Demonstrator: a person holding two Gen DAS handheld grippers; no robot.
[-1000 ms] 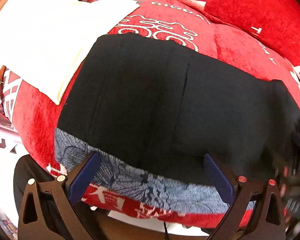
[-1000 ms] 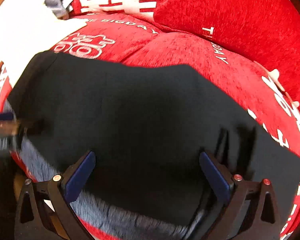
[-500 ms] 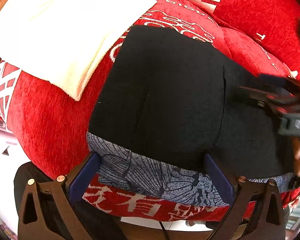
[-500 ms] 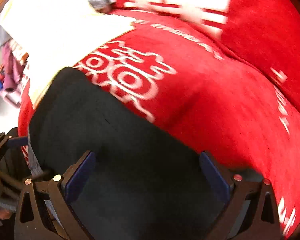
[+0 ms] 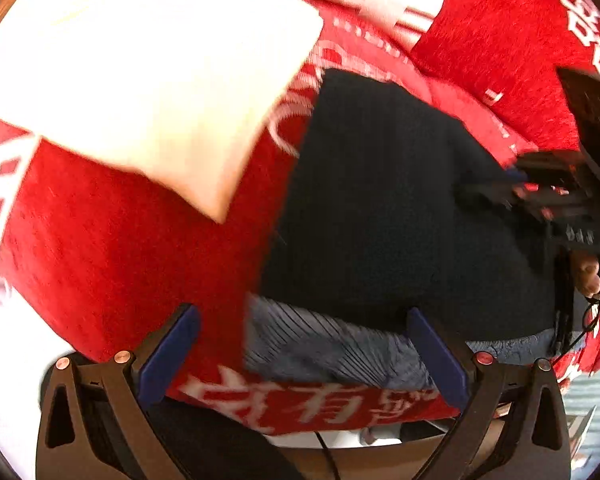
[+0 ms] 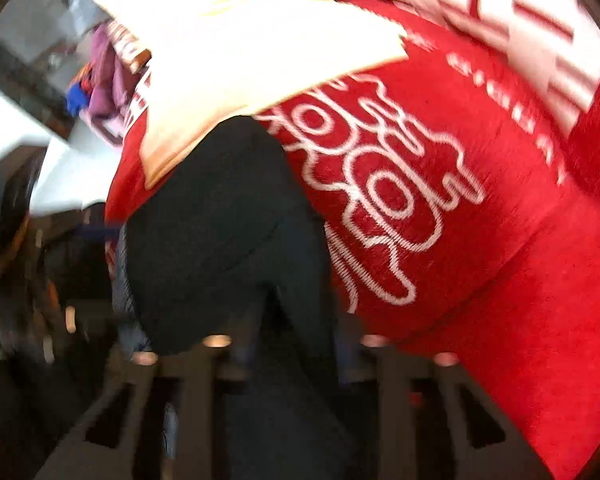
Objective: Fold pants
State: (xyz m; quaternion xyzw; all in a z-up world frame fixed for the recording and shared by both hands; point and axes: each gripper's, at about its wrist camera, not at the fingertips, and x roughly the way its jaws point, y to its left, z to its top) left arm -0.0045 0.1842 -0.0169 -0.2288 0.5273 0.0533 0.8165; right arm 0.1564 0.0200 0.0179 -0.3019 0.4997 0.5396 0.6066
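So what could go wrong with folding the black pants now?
1. The right gripper is closing on a bunch of the black pants; it may pinch only the top layer, so the fold could come out crooked.
2. The left gripper is open over the blue-grey printed band at the cushion's edge; that end could slide off the red cushion.
3. The cream cloth lies close and might get dragged.

A red plush cover (image 5: 112,248) with white lettering spreads across the seat. A cream folded cloth (image 5: 148,80) lies on it toward the upper left. A red cushion (image 5: 508,52) stands behind. Purple clothing (image 6: 104,84) is heaped beyond the cover's edge.
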